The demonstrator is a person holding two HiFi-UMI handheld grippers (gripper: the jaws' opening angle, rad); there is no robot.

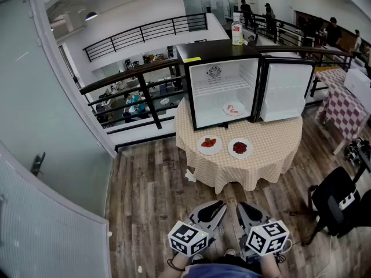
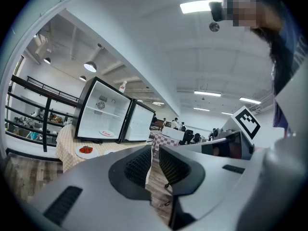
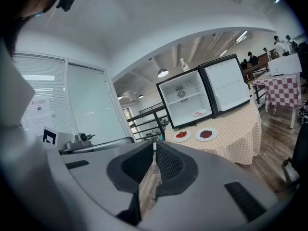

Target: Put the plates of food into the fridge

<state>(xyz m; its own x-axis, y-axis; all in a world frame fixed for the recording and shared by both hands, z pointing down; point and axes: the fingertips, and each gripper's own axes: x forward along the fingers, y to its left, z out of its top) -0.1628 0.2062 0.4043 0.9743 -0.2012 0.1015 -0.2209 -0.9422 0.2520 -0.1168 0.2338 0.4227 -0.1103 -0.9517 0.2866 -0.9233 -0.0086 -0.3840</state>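
— Grey jaws on both tools, each pair pinched together on nothing. The left gripper point(image 1: 215, 207) and the right gripper point(image 1: 243, 208) sit low in front of the person, over the wooden floor point(image 1: 151, 196), well short of the table.

— So nothing has been picked up?

— Nothing. Two plates wait near the front edge of the round table point(image 1: 278, 155), on its checked cloth. The plate of strawberries point(image 1: 209, 144) is on the left and the plate of dark red food point(image 1: 240, 148) is just beside it on the right.

— How would you take them?

— By the rim, on the side nearest the person. They look like thin white plates: stiff and light, I'd guess, but glazed, so slippery, and breakable if dropped. Pinched at one edge, a plate will want to droop, so it needs a deep bite and a level carry, or the food slides off.

— And further back?

— The fridge point(image 1: 223, 91) stands at the rear of the table, its door point(image 1: 285, 90) swung wide to the right. A third plate point(image 1: 233, 109) already lies on its floor, towards the right, so there's room beside it, and the wire shelf point(image 1: 220, 87) above is bare. A bottle point(image 1: 236, 32) stands on top.
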